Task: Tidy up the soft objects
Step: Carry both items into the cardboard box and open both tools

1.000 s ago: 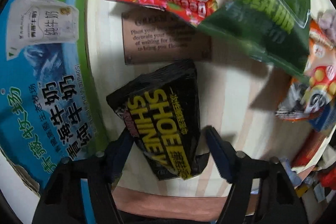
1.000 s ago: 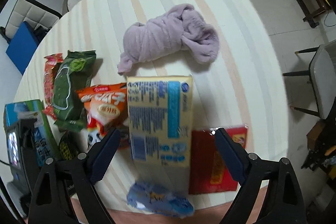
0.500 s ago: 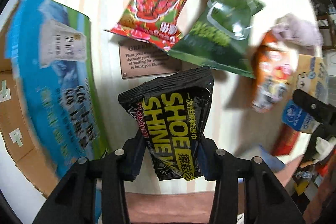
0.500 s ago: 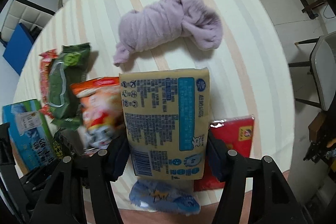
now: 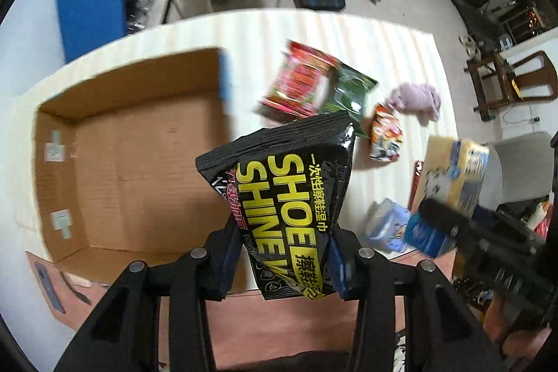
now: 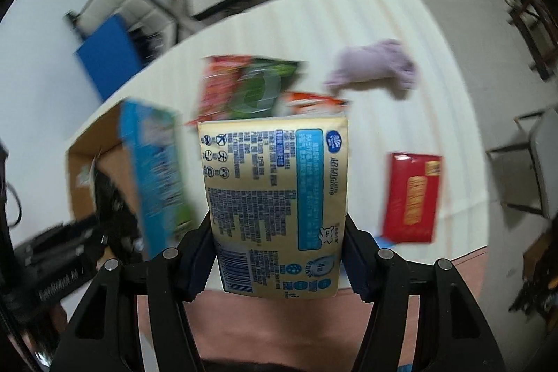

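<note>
Left wrist view: a black wipes packet was held clamped in the left tongs, raised above the counter beside an open cardboard box.

Right wrist view: a yellow tissue pack was gripped by the right tongs above the counter's near edge, with a purple cloth lying farther back.

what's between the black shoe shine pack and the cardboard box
Nothing visible. The left tool holds the shoe shine pack lifted beside the open cardboard box, whose visible floor looks bare.
</note>
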`<action>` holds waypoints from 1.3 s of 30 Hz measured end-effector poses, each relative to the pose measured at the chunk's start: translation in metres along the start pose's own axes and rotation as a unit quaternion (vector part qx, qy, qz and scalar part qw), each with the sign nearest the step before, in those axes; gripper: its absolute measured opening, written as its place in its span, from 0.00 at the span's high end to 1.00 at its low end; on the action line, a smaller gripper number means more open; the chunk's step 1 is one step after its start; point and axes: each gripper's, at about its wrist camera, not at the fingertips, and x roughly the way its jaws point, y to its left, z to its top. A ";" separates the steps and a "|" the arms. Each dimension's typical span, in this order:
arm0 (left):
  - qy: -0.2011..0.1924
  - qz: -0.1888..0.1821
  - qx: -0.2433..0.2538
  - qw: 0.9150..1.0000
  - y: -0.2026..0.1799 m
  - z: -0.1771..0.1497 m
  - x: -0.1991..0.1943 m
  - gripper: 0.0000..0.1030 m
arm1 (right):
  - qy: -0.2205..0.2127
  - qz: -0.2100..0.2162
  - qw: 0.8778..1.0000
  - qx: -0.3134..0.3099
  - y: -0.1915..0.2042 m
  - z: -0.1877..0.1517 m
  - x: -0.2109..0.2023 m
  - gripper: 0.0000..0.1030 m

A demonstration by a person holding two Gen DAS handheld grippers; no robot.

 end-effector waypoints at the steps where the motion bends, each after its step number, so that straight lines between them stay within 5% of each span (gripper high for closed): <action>1: -0.008 0.006 -0.003 1.000 0.018 -0.002 -0.012 0.61 | -0.001 0.009 1.000 -0.013 0.020 -0.004 -0.002 0.36; 6: -0.015 0.038 -0.019 0.999 0.077 0.014 -0.010 0.61 | -0.001 0.040 0.997 -0.058 0.128 -0.011 0.014 0.36; 13: 0.013 0.047 -0.050 0.998 0.163 0.048 0.023 0.61 | 0.021 0.027 0.995 -0.090 0.233 0.003 0.079 0.36; 24: 0.085 0.027 -0.048 0.995 0.218 0.086 0.108 0.61 | 0.059 -0.021 0.992 -0.112 0.291 0.027 0.190 0.36; 33: 0.116 0.006 -0.054 0.992 0.237 0.086 0.138 0.57 | 0.061 -0.037 0.990 -0.119 0.304 0.023 0.228 0.35; 35: 0.121 0.001 -0.058 0.991 0.241 0.082 0.138 0.50 | 0.061 -0.041 0.990 -0.121 0.305 0.021 0.232 0.34; 37: 0.113 0.003 -0.051 0.992 0.242 0.078 0.132 0.31 | 0.057 -0.054 0.989 -0.122 0.305 0.019 0.233 0.18; 39: 0.102 0.013 -0.042 0.994 0.240 0.074 0.123 0.17 | 0.057 -0.053 0.990 -0.116 0.303 0.015 0.229 0.15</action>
